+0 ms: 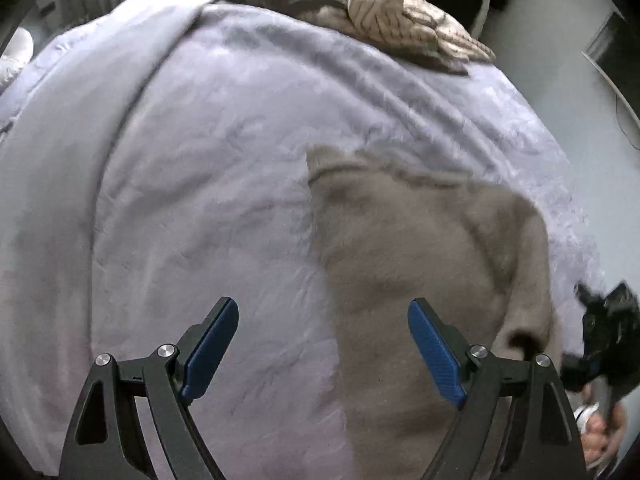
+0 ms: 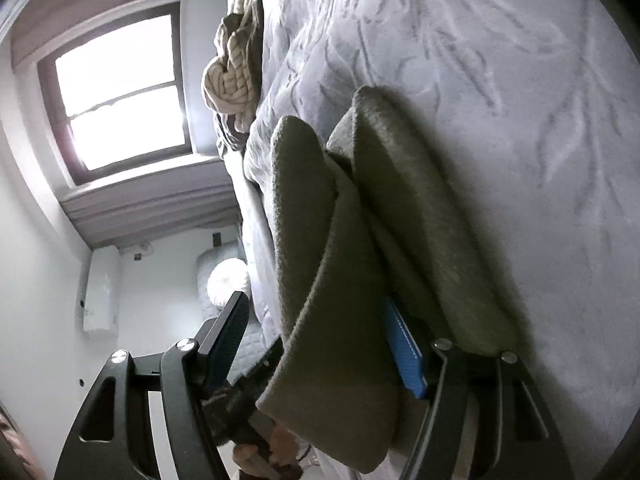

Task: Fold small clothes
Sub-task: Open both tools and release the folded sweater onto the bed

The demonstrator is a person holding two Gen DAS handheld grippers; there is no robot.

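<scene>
A taupe fleece garment (image 1: 400, 240) lies folded on the lilac bedspread (image 1: 200, 160). My left gripper (image 1: 323, 308) hovers over the garment's left edge, pointing steeply down, with its jaws wide apart and nothing between the blue pads. At the far right of that view a hand holds the right gripper (image 1: 608, 320) at the garment's edge. In the right wrist view, the right gripper (image 2: 316, 304) has its jaws apart. A thick fold of the garment (image 2: 400, 184) hangs loosely between them and hides the tip of the blue pad (image 2: 404, 352).
A heap of beige and grey clothes (image 1: 360, 4) sits at the bed's far edge, also in the right wrist view (image 2: 232, 76). Beyond the bedspread (image 2: 520, 120) are a bright window (image 2: 120, 92) and white walls. Pale floor (image 1: 560, 40) borders the bed on the right.
</scene>
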